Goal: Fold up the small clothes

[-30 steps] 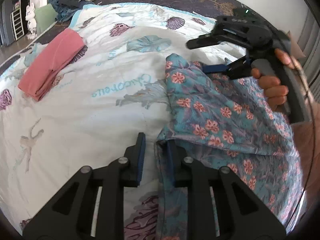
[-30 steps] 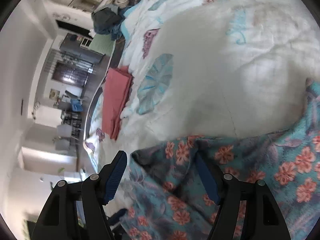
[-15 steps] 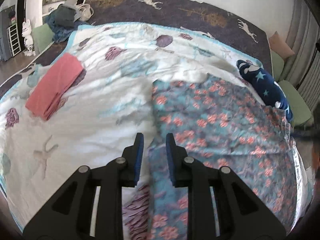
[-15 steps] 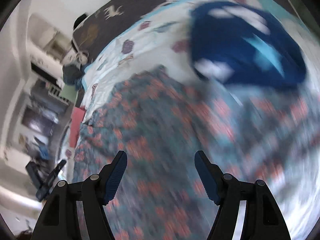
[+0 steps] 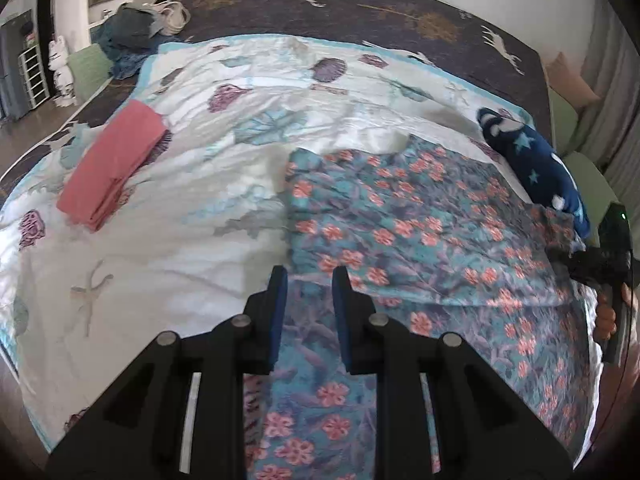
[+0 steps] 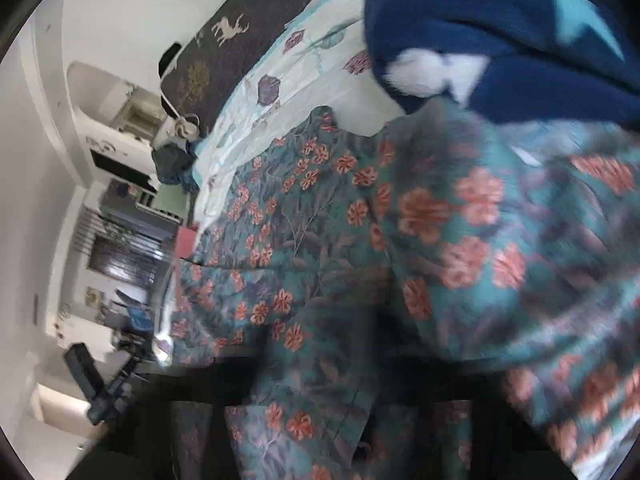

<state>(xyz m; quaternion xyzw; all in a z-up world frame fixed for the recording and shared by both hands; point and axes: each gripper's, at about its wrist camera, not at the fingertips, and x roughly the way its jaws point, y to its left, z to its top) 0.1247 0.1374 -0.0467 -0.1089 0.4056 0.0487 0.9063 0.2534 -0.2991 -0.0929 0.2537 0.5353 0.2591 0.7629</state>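
A teal garment with orange flowers (image 5: 400, 232) lies spread on the white patterned bedspread (image 5: 192, 208), with one layer folded over the top. My left gripper (image 5: 308, 284) hovers over the garment's near left edge with its jaws a small way apart and cloth seen between them. The right gripper (image 5: 600, 264) is at the garment's far right corner, by the blue cushion. In the right wrist view the garment (image 6: 360, 240) fills the frame and drapes over the fingers, which are hidden in blur.
A folded pink garment (image 5: 112, 164) lies at the left of the bed. A dark blue star-patterned cushion (image 5: 536, 172) lies at the right edge; it also shows in the right wrist view (image 6: 500, 40). A heap of dark clothes (image 5: 132, 40) is at the far left corner.
The right gripper has swung from the garment's middle out to its far right corner. The garment now lies flatter and wider. My left gripper has drawn back and up.
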